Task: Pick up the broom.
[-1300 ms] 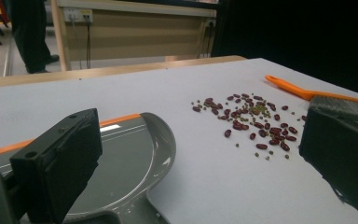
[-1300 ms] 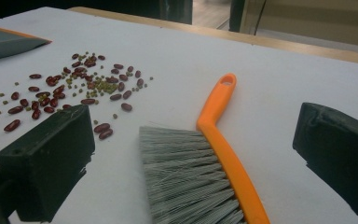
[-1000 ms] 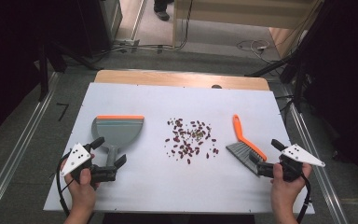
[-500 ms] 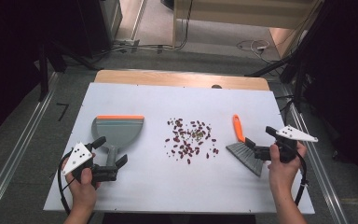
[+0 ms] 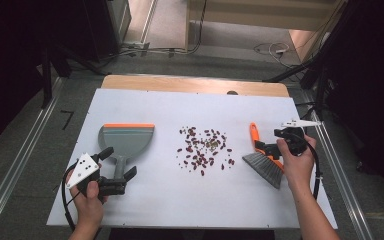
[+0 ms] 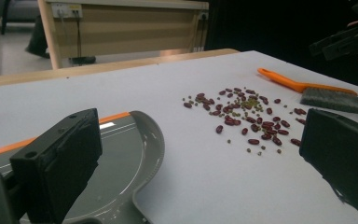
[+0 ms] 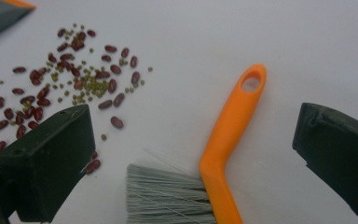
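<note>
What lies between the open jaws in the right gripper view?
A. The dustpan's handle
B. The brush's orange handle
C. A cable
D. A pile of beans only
B: in the right gripper view the right gripper stands open with its two black jaws on either side of the orange handle of the brush, not yet closed on it; the beans lie off to one side.
</note>
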